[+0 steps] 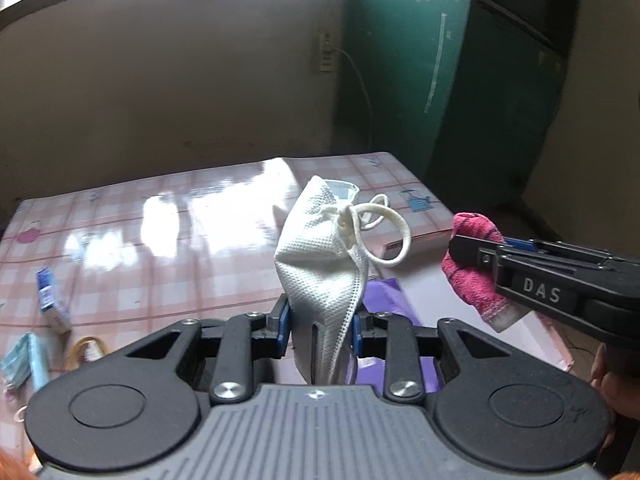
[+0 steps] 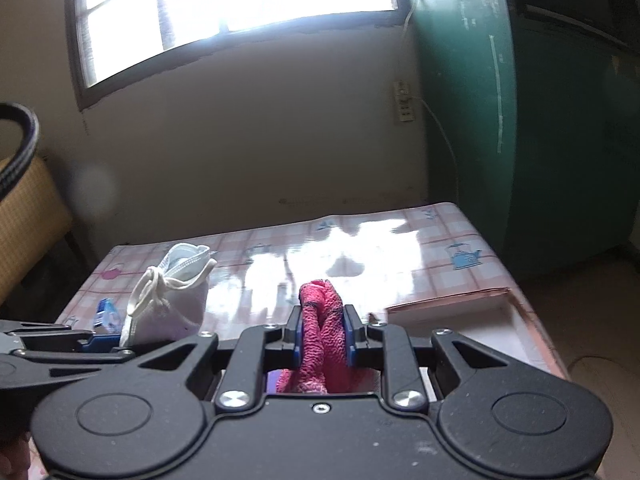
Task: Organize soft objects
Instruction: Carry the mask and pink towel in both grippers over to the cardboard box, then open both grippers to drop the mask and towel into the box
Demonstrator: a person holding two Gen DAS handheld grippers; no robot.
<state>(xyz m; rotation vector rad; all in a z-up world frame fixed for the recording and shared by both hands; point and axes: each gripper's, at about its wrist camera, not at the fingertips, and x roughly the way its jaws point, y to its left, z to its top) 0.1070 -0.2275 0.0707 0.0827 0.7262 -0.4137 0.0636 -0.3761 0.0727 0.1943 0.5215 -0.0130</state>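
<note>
White mask (image 1: 320,264) btm hidden in left tongs (image 1: 320,326); pink cloth (image 2: 322,332) likewise, right tongs (image 2: 323,336)

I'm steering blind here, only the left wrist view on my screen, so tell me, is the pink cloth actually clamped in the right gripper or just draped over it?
Observer: Clamped. In the right wrist view the pink cloth sits squeezed between both blue pads of the right gripper.
Operator: Does any of it hang below the jaws?
Observer: Yes, a bunch of it shows behind the pads, toward the gripper body.
Operator: What is off to the far left, past the table?
Observer: A woven basket with a dark handle stands there, beyond the table.
</note>
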